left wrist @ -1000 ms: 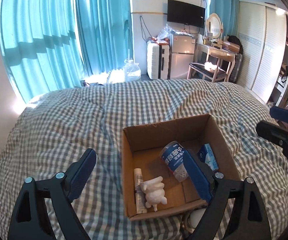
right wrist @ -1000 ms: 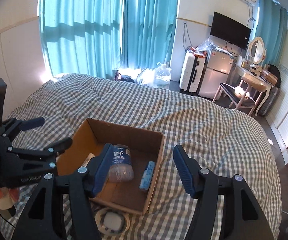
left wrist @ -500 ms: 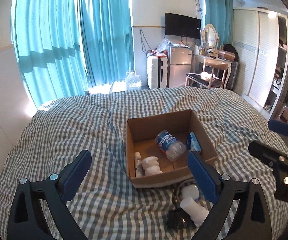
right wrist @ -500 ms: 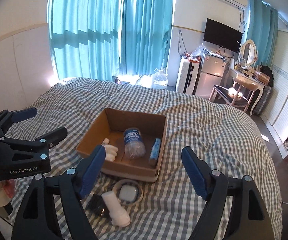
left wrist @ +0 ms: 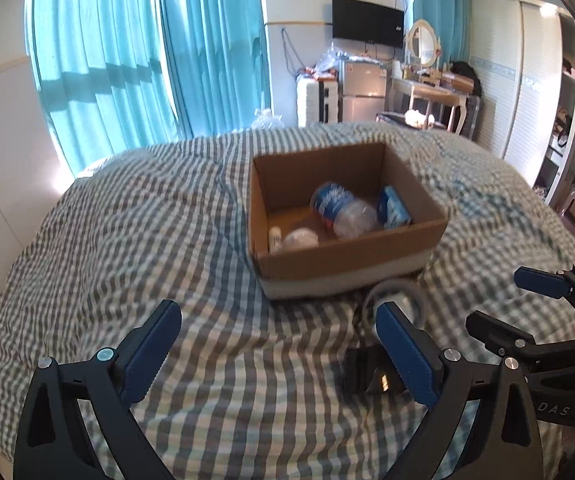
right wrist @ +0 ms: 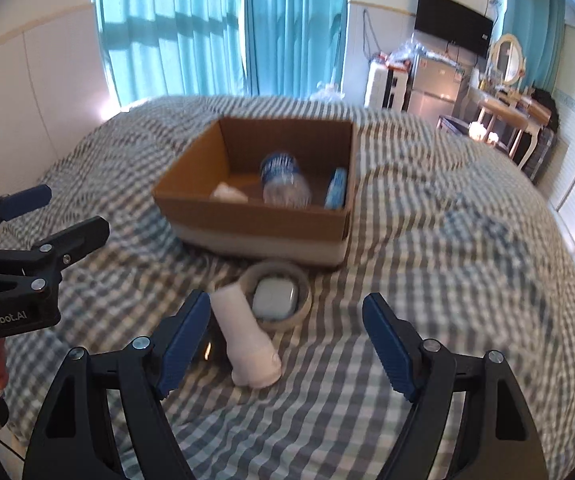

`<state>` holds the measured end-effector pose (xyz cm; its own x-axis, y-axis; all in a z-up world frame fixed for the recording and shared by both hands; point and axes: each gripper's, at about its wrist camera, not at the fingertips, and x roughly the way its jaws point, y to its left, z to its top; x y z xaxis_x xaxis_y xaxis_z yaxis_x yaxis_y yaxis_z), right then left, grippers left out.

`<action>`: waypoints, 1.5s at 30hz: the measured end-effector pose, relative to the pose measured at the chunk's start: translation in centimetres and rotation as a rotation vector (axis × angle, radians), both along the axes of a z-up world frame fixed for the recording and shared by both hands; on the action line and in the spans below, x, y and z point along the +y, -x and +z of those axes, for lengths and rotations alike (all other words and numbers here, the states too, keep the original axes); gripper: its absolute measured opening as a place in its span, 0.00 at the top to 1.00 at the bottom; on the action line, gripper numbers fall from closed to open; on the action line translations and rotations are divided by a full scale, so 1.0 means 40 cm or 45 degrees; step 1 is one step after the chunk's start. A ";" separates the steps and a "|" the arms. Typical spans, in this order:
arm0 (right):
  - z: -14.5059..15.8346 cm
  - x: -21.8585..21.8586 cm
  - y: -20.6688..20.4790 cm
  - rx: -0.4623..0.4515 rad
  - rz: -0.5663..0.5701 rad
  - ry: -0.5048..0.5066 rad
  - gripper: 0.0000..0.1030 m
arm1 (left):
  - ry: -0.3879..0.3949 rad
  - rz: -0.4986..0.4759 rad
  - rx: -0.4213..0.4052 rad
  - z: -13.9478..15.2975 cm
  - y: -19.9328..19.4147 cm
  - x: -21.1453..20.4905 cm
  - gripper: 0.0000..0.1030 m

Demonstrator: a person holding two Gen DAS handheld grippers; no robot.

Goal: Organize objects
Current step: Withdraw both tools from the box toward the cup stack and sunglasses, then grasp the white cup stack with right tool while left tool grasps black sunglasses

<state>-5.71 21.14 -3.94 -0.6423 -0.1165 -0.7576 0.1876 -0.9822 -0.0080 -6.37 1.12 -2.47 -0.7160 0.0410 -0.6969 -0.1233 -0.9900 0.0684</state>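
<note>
Pulled both grippers back from box [right wrist: 255,216]; right gripper [right wrist: 285,344] and left gripper [left wrist: 279,354] gaped empty. Roll [right wrist: 247,340] lay outside, touching tape ring [right wrist: 275,294]. Best straddled squarely across its middle.

We see an open cardboard box [right wrist: 255,216] on a checked bedspread. Inside it a clear plastic bottle [right wrist: 285,184] with a blue label lies on its side, a blue packet [right wrist: 336,189] leans against the right wall, and a white object [right wrist: 227,193] sits at the left. Just in front of the box lies a tape roll [right wrist: 283,270] ringing a small grey case [right wrist: 275,300], with a white cylinder [right wrist: 247,340] touching it and a black item [left wrist: 361,372] beside that.
</note>
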 end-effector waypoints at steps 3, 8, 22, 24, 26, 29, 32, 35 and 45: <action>-0.081 -0.016 0.010 -0.069 0.014 -0.015 0.24 | 0.019 0.004 -0.078 -0.073 0.003 0.003 0.02; -0.176 -0.042 0.044 -0.195 0.030 -0.021 0.24 | 0.066 0.008 -0.125 -0.135 0.000 0.005 0.02; -0.272 -0.061 0.082 -0.348 0.051 -0.070 0.55 | 0.049 0.016 -0.156 -0.146 -0.001 0.000 0.02; -0.242 -0.037 0.070 -0.307 0.029 -0.023 0.55 | 0.069 0.002 -0.158 -0.151 -0.002 0.013 0.02; -0.201 -0.006 0.060 -0.260 -0.002 0.022 0.55 | 0.083 -0.018 -0.175 -0.160 0.001 0.036 0.02; -0.147 0.046 0.053 -0.195 -0.051 0.012 0.55 | 0.101 -0.065 -0.207 -0.179 0.005 0.083 0.02; -0.121 0.087 0.057 -0.168 -0.091 0.020 0.55 | 0.099 -0.137 -0.207 -0.194 0.000 0.133 0.02; -0.117 0.108 0.052 -0.158 -0.107 0.016 0.55 | 0.101 -0.147 -0.214 -0.209 0.009 0.161 0.02; -0.135 0.142 0.017 -0.162 -0.125 0.087 0.55 | 0.024 -0.202 -0.372 -0.292 0.052 0.209 0.36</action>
<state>-6.40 26.82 -9.36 -0.5527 -0.1120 -0.8258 0.0864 -0.9933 0.0769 -8.43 9.47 -14.14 -0.4717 0.1211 -0.8734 -0.2933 -0.9557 0.0259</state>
